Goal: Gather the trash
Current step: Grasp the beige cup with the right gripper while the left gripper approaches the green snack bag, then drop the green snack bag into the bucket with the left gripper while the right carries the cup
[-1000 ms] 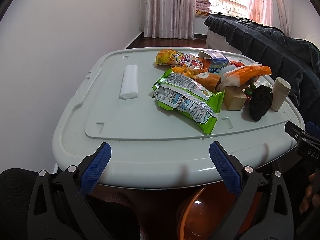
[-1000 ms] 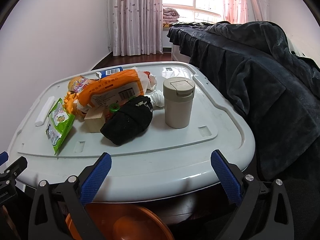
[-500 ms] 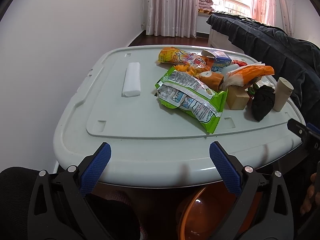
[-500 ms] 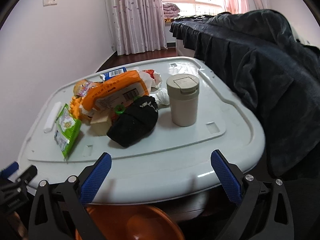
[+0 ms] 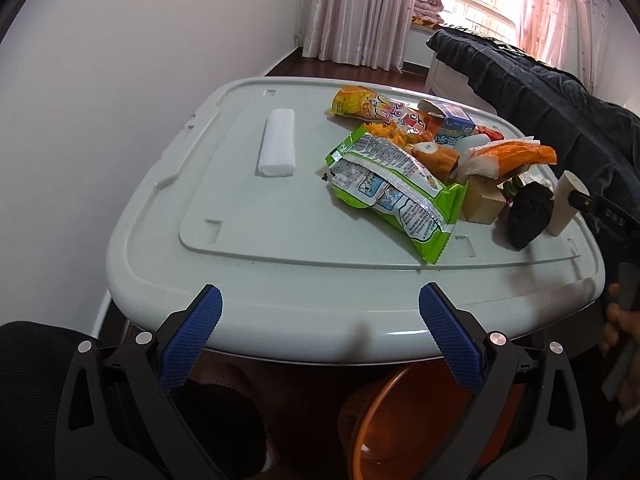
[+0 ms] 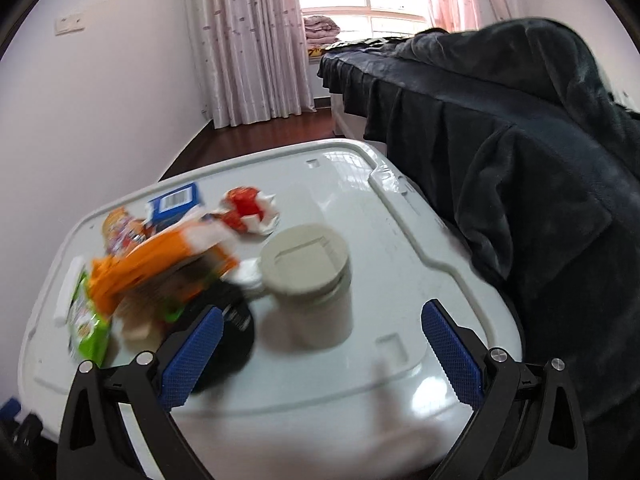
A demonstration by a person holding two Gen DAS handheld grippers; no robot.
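A pile of trash lies on the pale grey table (image 5: 248, 248): a green snack bag (image 5: 396, 188), an orange snack bag (image 5: 376, 110), an orange-and-white wrapper (image 5: 516, 156), a blue-and-white carton (image 5: 454, 124), a tan box (image 5: 484, 202) and a black crumpled item (image 5: 528, 216). My left gripper (image 5: 320, 332) is open and empty at the table's near edge. My right gripper (image 6: 320, 344) is open and empty over the table, just short of a beige lidded cup (image 6: 310, 280). The right wrist view is blurred.
A white folded packet (image 5: 278, 144) lies apart at the table's left. An orange bin (image 5: 420, 420) stands under the near edge. A dark blanket-covered sofa (image 6: 520, 152) runs along the right side. A white wall is at the left.
My right gripper has moved forward over the table toward the beige cup. My left gripper has risen slightly and stays at the near edge. The trash has not moved.
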